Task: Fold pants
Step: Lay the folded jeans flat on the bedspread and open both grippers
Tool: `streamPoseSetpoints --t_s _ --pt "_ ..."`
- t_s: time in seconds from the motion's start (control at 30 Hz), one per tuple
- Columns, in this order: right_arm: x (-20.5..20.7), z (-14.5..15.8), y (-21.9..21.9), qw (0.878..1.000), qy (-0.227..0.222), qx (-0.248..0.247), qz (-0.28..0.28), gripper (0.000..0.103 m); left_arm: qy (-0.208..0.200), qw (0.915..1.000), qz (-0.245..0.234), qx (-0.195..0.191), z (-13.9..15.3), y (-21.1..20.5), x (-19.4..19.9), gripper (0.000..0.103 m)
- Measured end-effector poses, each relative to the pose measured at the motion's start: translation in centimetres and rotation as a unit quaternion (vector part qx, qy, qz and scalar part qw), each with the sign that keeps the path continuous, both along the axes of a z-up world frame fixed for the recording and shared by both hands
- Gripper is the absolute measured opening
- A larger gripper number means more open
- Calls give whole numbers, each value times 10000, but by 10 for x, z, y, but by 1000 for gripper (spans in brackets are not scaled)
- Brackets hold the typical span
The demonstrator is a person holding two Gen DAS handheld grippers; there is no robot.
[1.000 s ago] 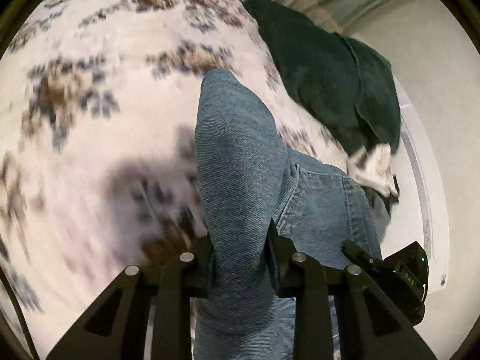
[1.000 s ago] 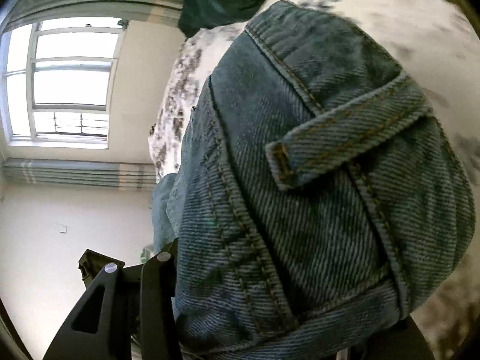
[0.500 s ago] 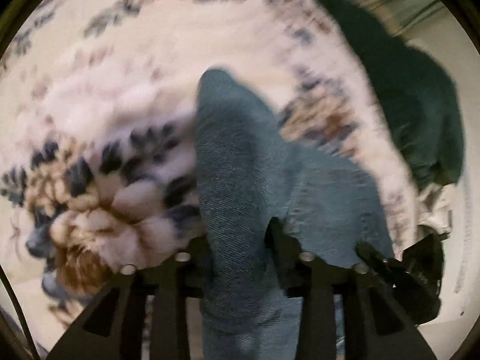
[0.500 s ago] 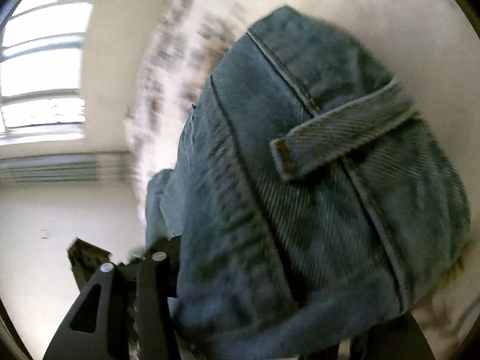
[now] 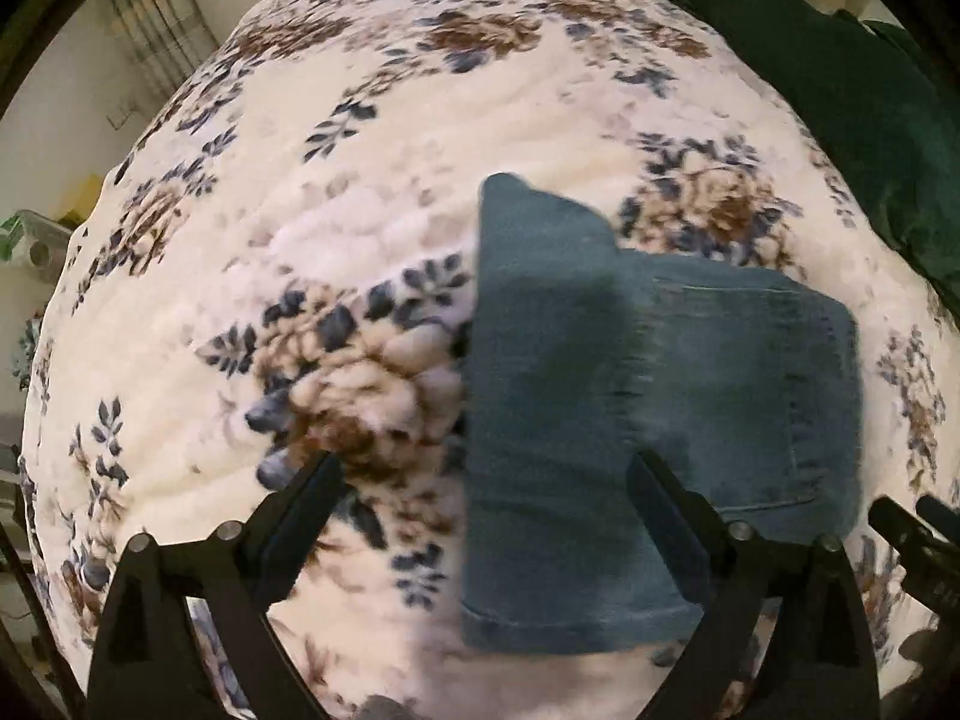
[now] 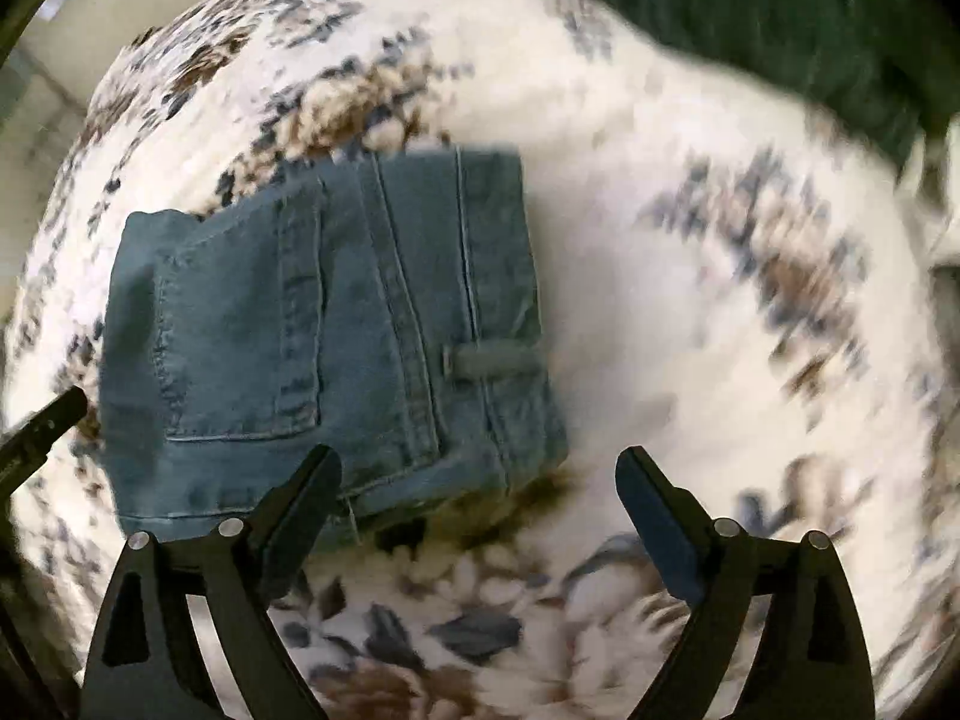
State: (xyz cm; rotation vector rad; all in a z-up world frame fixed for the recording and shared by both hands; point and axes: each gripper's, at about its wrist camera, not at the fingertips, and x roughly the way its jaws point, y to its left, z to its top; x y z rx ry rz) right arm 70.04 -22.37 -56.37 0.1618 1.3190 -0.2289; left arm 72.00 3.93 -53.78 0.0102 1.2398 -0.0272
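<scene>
The blue jeans [image 5: 630, 396] lie folded into a compact bundle on the floral blanket [image 5: 336, 192]. In the left wrist view a leg hem points toward me and a back pocket shows at the right. My left gripper [image 5: 483, 480] is open and empty, above the bundle's near left edge. In the right wrist view the jeans [image 6: 312, 330] show the back pocket, waistband and a belt loop. My right gripper [image 6: 480, 480] is open and empty, above the bundle's near right corner. The other gripper's tip shows at the edge of each view.
A dark green cushion or blanket [image 5: 852, 96] lies at the far right of the bed and also shows at the top of the right wrist view [image 6: 750, 6]. Curtains and a wall stand beyond the bed's far left edge [image 5: 150, 30].
Both grippers held the jeans one second ago; both have opened and pulled back. The jeans now lie flat and folded on the blanket.
</scene>
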Motion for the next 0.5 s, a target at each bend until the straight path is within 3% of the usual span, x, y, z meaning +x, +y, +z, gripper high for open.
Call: streamPoseSetpoints --t_s 0.17,0.5 --pt "8 15 10 10000 21 76 56 95 41 10000 -3 75 12 -18 -7 97" --pt "-58 94 17 9988 -402 -84 251 95 -270 9995 80 152 74 -29 -61 97"
